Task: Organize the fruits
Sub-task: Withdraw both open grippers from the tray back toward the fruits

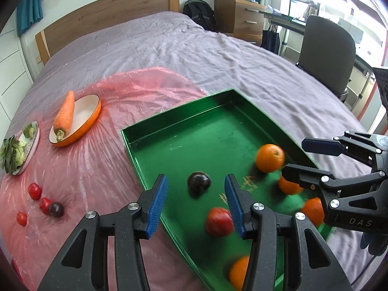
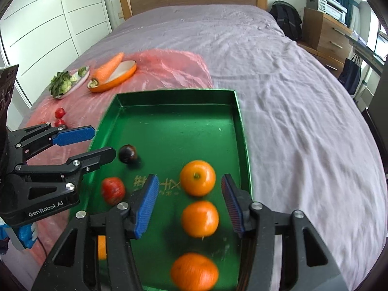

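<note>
While both the left gripper (image 1: 196, 202) and right gripper (image 2: 190, 202) hang with jaws apart and empty above the green tray (image 2: 174, 94), its oranges (image 2: 197, 177) look firm, round, roll-prone, best pinched across the middle.

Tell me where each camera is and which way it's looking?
Left wrist: sits on the left claw, looking down at the green tray; its own open fingers show, plus the right claw.
Right wrist: sits on the right claw, looking down over the oranges; its open fingers show, plus the left claw.
Both see the tray, the dark plum, the carrot and the bed.
</note>
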`<control>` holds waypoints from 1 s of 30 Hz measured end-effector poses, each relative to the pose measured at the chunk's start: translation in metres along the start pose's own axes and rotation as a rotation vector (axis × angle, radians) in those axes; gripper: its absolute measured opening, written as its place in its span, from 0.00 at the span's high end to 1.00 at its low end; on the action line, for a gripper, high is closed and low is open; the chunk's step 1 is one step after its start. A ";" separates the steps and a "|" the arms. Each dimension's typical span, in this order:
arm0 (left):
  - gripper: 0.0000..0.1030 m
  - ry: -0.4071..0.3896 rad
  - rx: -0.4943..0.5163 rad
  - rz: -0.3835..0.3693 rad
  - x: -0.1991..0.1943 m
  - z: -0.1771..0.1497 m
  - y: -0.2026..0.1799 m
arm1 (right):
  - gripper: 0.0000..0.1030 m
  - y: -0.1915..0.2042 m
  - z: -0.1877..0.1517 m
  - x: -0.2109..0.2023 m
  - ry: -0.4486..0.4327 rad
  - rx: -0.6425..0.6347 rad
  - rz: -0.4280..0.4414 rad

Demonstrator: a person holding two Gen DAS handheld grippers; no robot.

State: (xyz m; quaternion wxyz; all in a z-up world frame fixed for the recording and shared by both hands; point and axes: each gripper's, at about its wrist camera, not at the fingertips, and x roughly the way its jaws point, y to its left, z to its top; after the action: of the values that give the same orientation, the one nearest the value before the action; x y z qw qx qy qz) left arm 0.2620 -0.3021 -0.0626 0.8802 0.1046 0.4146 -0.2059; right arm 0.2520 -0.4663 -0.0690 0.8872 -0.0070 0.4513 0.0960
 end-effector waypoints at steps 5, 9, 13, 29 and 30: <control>0.58 -0.006 -0.019 -0.017 -0.037 -0.014 -0.005 | 0.15 0.016 -0.014 -0.035 -0.005 -0.023 0.002; 0.58 -0.010 -0.050 -0.023 -0.068 -0.029 -0.007 | 0.15 0.029 -0.029 -0.065 -0.014 -0.028 0.009; 0.57 -0.029 -0.064 0.002 -0.101 -0.045 -0.009 | 0.15 0.045 -0.044 -0.096 -0.035 -0.036 0.015; 0.57 -0.079 -0.189 0.136 -0.203 -0.129 0.057 | 0.15 0.127 -0.113 -0.162 -0.047 -0.079 0.079; 0.57 -0.083 -0.199 0.145 -0.207 -0.134 0.064 | 0.15 0.133 -0.116 -0.163 -0.047 -0.081 0.086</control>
State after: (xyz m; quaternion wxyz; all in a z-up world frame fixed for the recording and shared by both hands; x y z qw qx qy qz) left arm 0.0801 -0.1401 0.0134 0.9153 0.0378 0.3874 -0.1035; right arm 0.0421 -0.3738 0.0033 0.8915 -0.0213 0.4261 0.1524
